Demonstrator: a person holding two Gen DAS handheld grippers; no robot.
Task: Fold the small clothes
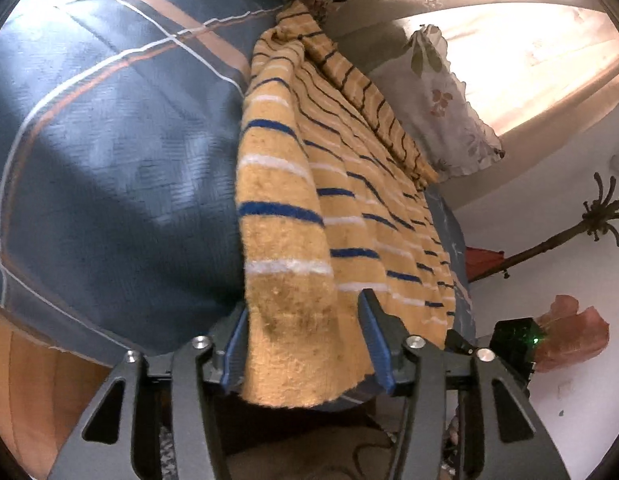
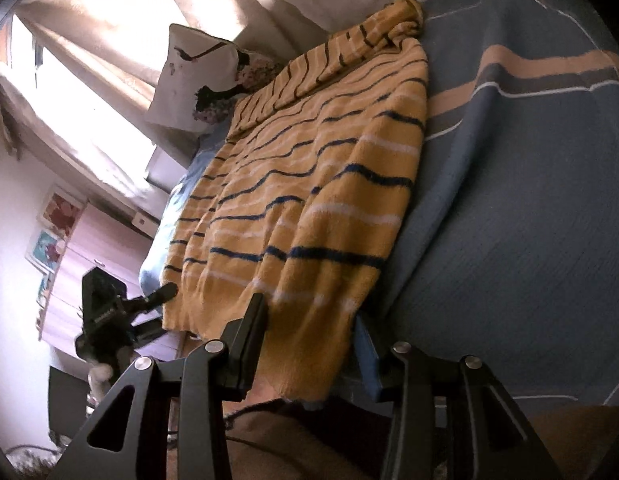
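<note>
Yellow sweater (image 1: 309,184) with blue and white stripes lies spread on a blue bedsheet (image 1: 109,152), running from the lower middle of the left wrist view up toward the top centre. Its hem hangs over the bed edge at the bottom.

Left gripper (image 1: 305,344) sits at the lower middle of its view – fingers spread, a hem corner of the sweater lying between them. The cloth fills most of the gap; I cannot tell whether the blue pads press on it or just flank it.

Right wrist view: same sweater (image 2: 309,184) fills the centre, one sleeve folded across the top near the collar, sheet (image 2: 529,200) to the right. Right gripper (image 2: 309,340) at the lower middle – fingers apart, the other hem corner draped between them. Left finger (image 2: 253,328) touches the cloth edge; the grip itself is unclear.

The left gripper (image 2: 109,312) also shows at the lower left of the right view, at the sweater's far hem corner. Floral pillow (image 1: 449,104) at the upper right of the left view, lit curtain (image 2: 89,92) at the upper left of the right view.
</note>
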